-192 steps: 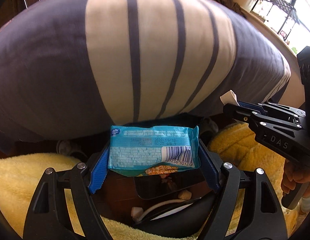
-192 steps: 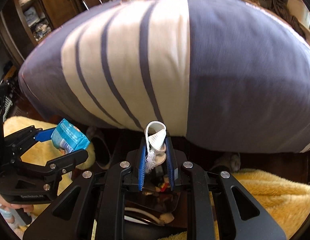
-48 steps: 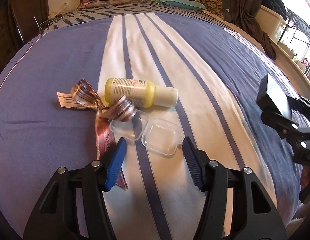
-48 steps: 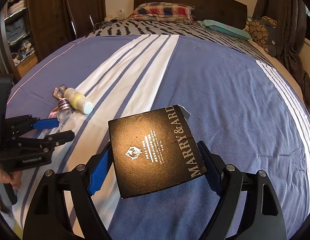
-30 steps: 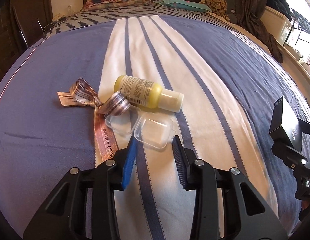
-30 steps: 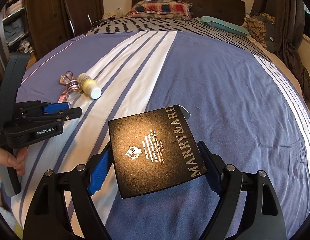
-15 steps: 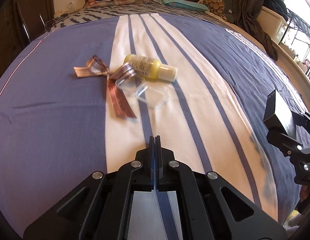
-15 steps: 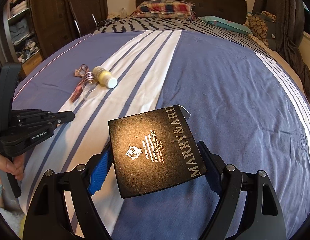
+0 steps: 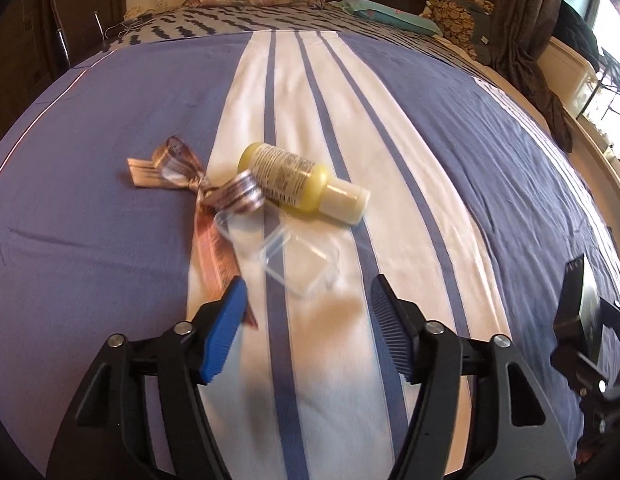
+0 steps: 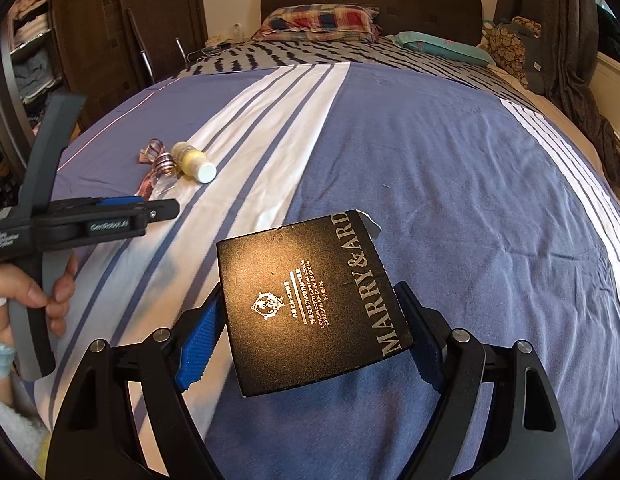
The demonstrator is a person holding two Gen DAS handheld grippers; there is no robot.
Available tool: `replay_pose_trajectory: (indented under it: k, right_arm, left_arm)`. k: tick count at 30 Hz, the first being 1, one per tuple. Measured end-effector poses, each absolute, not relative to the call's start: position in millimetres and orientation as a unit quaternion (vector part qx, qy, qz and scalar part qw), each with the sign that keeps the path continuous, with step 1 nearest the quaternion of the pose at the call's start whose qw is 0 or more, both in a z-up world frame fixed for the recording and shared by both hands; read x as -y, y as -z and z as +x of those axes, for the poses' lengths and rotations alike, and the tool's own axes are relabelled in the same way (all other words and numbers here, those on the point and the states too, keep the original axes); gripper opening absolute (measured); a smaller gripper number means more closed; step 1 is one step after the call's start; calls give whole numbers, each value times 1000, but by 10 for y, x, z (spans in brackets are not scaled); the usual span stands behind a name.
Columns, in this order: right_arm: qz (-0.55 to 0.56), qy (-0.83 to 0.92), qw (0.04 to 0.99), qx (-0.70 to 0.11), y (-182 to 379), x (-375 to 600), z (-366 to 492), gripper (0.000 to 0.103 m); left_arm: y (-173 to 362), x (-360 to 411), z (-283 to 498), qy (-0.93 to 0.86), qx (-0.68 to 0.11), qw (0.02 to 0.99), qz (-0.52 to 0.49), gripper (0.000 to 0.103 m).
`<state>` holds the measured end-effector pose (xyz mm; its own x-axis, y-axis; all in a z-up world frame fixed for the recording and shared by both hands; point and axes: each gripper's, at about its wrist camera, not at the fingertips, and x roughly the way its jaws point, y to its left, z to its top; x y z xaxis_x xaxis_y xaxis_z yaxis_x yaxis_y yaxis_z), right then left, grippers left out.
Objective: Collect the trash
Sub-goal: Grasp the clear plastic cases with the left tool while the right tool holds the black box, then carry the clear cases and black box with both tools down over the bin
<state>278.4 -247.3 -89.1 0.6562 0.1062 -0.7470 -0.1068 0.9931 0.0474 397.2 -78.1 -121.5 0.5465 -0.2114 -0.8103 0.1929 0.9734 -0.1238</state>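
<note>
A clear plastic case (image 9: 296,256) lies open on the striped bed cover, next to a yellow bottle (image 9: 300,182) and a striped ribbon bow (image 9: 198,192). My left gripper (image 9: 306,300) is open and empty, just short of the clear case, its blue fingers (image 9: 226,326) on either side of the case's near end. My right gripper (image 10: 310,340) is shut on a black box (image 10: 310,304) marked MARRY&ARD and holds it above the bed. The right wrist view also shows the bottle (image 10: 192,162), the bow (image 10: 158,160) and the left gripper (image 10: 150,210) from the side.
The bed cover (image 10: 449,168) is blue with white stripes. Pillows (image 10: 321,20) and a dark headboard (image 10: 369,4) stand at the far end. A wardrobe (image 10: 122,32) is at the left. Dark clothes (image 10: 581,72) hang at the right edge of the bed.
My left gripper has opened from shut and moved forward to the clear case. My right gripper still holds the black box in the same pose.
</note>
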Motion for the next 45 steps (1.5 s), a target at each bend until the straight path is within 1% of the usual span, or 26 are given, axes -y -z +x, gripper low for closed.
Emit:
replay_pose_trajectory:
  k: [7, 8, 9, 11, 12, 19, 25, 36, 45]
  right_arm:
    - [0, -64, 910, -409, 936, 2507, 2861, 82]
    - [0, -65, 911, -408, 933, 2499, 2865, 82]
    - [0, -65, 911, -407, 932, 2494, 2859, 82]
    - [2, -67, 911, -406, 923, 2482, 2842, 82]
    - [1, -67, 912, -405, 912, 2473, 2824, 82]
    - [5, -70, 914, -400, 812, 2394, 2628, 82]
    - [17, -68, 918, -390, 748, 2289, 2250, 82]
    - [34, -60, 914, -400, 838, 2163, 1490, 82]
    - [45, -57, 917, -392, 833, 2032, 883, 82]
  left_arm:
    - [1235, 828, 4270, 85, -462, 883, -10, 64]
    - [1242, 828, 4281, 85, -463, 882, -9, 62]
    - [1248, 830, 4285, 84, -463, 882, -4, 59]
    - [1243, 826, 4254, 77, -461, 884, 10, 42]
    - [1238, 803, 4220, 79, -462, 883, 12, 39]
    - [1207, 672, 3865, 95, -461, 882, 15, 38]
    - [1172, 630, 3220, 116, -455, 882, 34, 38]
    - [1139, 496, 1954, 153, -445, 882, 25, 38]
    - [1061, 398, 1136, 182, -426, 886, 26, 38]
